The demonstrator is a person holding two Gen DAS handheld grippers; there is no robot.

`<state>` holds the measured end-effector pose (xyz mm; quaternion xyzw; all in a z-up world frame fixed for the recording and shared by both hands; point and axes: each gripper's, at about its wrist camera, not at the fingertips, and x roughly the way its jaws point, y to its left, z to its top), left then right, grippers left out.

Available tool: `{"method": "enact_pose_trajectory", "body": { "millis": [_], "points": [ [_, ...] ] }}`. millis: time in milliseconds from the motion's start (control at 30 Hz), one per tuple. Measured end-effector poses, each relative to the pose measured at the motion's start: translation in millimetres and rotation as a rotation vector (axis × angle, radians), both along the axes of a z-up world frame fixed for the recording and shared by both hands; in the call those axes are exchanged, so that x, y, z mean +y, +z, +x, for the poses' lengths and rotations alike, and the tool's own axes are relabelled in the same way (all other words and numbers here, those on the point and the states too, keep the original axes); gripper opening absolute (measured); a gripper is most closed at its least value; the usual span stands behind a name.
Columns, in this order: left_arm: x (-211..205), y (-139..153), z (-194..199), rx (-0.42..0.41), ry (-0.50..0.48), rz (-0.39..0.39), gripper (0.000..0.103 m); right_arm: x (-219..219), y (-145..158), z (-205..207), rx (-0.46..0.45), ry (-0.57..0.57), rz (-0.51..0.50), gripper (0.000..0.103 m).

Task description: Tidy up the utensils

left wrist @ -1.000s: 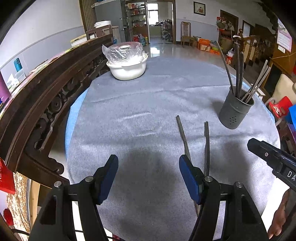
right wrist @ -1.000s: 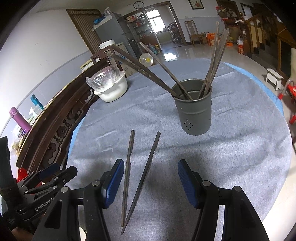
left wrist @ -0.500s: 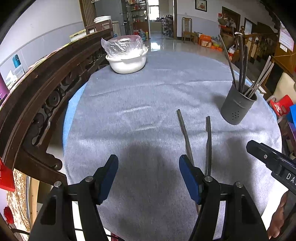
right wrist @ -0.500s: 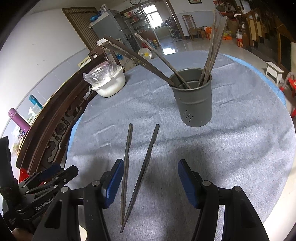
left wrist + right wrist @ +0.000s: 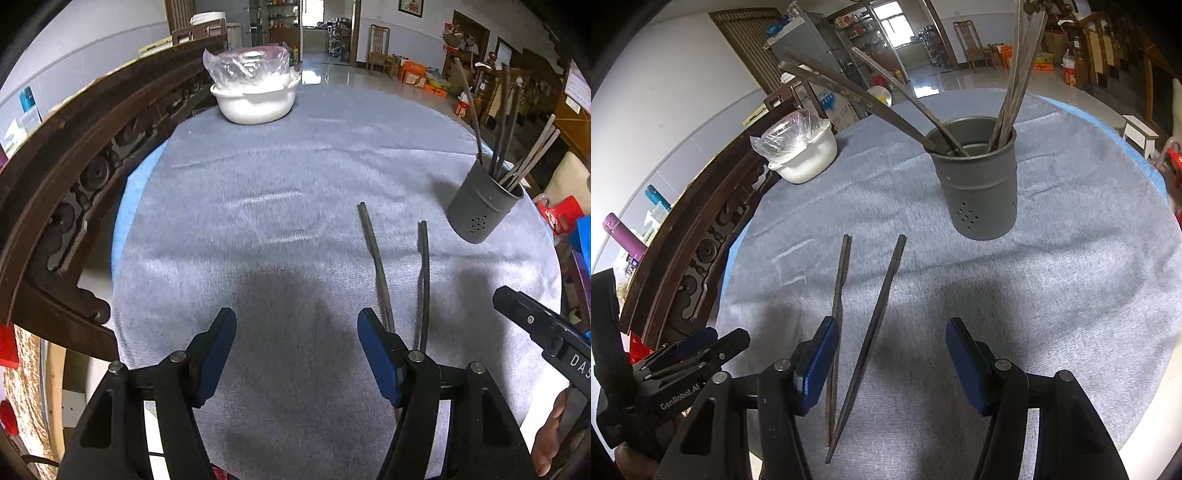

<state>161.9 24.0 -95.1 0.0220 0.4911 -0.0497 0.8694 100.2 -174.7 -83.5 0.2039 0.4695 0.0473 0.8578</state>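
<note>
- A round table point(image 5: 1071, 295) under a grey cloth fills both views; a carved dark wooden rail point(image 5: 74, 155) curves along its left edge.
- A white bowl point(image 5: 255, 99) holding a clear plastic bag sits at the far side near the rail, well apart from the work, so it looks like a bystander.
- A grey perforated holder point(image 5: 979, 184) stands upright to the right of centre, several chopsticks already leaning in it; it is probably the place meant for the loose pieces.
- The right gripper point(image 5: 888, 365) hangs low over the cloth, its blue pads apart and closing. One loose chopstick point(image 5: 875, 317) lies between them, not yet pinched, so a pick-up seems to be the step in hand.
- The left gripper point(image 5: 295, 354) hovers beside it with pads apart and nothing between them, likely waiting.
- A second chopstick point(image 5: 839, 291) lies just left of the first, running under the right gripper's left pad; the two nearly meet at their near ends and spread towards the holder, so closing could catch both.
</note>
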Motion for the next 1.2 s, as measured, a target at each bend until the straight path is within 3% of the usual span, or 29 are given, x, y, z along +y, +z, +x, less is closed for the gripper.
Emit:
{"method": "enact_pose_trajectory", "body": {
  "millis": [100,500,700,767,867,1033,1200],
  "points": [
    [0,-4,4,0.018,-0.006,-0.023,0.069,4,-8,6,0.032,0.023,-0.003,0.04],
    [14,-26,10,0.079,0.015,-0.077,0.068,33,-49,40,0.161,0.092,0.012,0.033],
    [15,-26,8,0.088,0.001,-0.09,0.058,49,-62,50,0.193,0.106,-0.053,0.023],
    [14,-27,10,0.099,-0.013,-0.097,0.048,50,-62,49,0.188,0.119,-0.057,0.018],
    [7,-28,12,0.128,-0.044,-0.134,0.042,46,-62,46,0.194,0.126,-0.069,0.012],
    [-10,-28,18,0.184,-0.112,-0.205,0.042,27,-61,38,0.214,0.111,-0.067,0.011],
    [-30,-41,28,0.248,-0.143,-0.218,0.042,6,-60,25,0.237,0.072,-0.025,0.011]
  ]
}}
